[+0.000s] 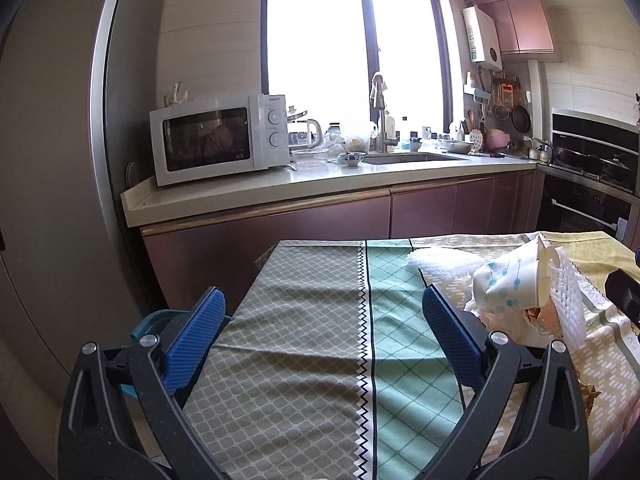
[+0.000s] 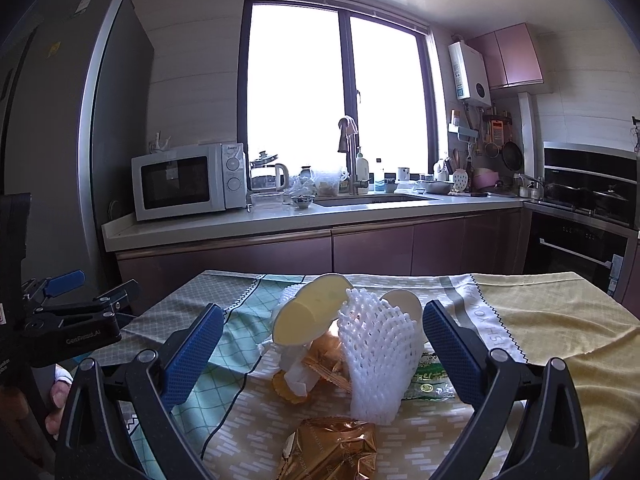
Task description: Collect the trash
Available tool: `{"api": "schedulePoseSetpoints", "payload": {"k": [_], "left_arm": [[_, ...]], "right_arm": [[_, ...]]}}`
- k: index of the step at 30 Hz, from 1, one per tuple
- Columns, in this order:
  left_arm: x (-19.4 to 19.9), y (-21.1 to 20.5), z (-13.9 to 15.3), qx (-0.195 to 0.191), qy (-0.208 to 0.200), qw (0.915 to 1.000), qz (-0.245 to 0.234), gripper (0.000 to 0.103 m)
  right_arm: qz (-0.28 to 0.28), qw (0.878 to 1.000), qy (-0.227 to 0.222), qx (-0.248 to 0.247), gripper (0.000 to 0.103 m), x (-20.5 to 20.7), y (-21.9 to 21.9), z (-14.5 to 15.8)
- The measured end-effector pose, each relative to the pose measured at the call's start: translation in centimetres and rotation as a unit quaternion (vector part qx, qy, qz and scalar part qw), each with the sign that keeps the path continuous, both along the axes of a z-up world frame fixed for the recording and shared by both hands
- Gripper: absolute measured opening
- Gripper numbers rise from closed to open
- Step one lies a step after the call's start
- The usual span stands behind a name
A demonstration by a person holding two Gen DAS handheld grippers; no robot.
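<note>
A heap of trash lies on the patterned tablecloth (image 2: 552, 328). It holds a white foam fruit net (image 2: 380, 356), crushed paper cups (image 2: 308, 320), gold foil wrappers (image 2: 332, 448) and a green printed packet (image 2: 430, 384). My right gripper (image 2: 320, 348) is open, its blue pads on either side of the heap. My left gripper (image 1: 320, 328) is open and empty over bare cloth, left of the heap; there I see a dotted paper cup (image 1: 508, 284), the foam net (image 1: 568, 304) and a second flat foam net (image 1: 440, 260). It also shows in the right wrist view (image 2: 72, 308).
A teal bin (image 1: 160, 322) sits low beside the table's left edge. Behind the table runs a kitchen counter (image 1: 280, 188) with a microwave (image 1: 216, 138) and a sink (image 1: 408, 158). A grey fridge (image 1: 52, 160) stands at the left, an oven (image 1: 592, 208) at the right.
</note>
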State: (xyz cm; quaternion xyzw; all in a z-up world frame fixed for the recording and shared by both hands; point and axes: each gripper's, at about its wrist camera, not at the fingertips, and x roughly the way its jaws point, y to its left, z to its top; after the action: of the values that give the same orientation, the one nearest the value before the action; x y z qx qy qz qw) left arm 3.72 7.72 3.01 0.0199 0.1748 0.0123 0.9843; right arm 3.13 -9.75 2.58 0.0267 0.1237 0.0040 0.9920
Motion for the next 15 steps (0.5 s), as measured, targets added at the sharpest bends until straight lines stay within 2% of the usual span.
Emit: {"api": "schedulePoseSetpoints", "payload": {"k": [15], "left_arm": [[-3.0,1.1,0.7,-0.002,-0.033,0.9994,0.012,0.097]], "right_arm": [[0.005,1.0,-0.016,-0.006,0.096,-1.9,1.2,0.1]]}}
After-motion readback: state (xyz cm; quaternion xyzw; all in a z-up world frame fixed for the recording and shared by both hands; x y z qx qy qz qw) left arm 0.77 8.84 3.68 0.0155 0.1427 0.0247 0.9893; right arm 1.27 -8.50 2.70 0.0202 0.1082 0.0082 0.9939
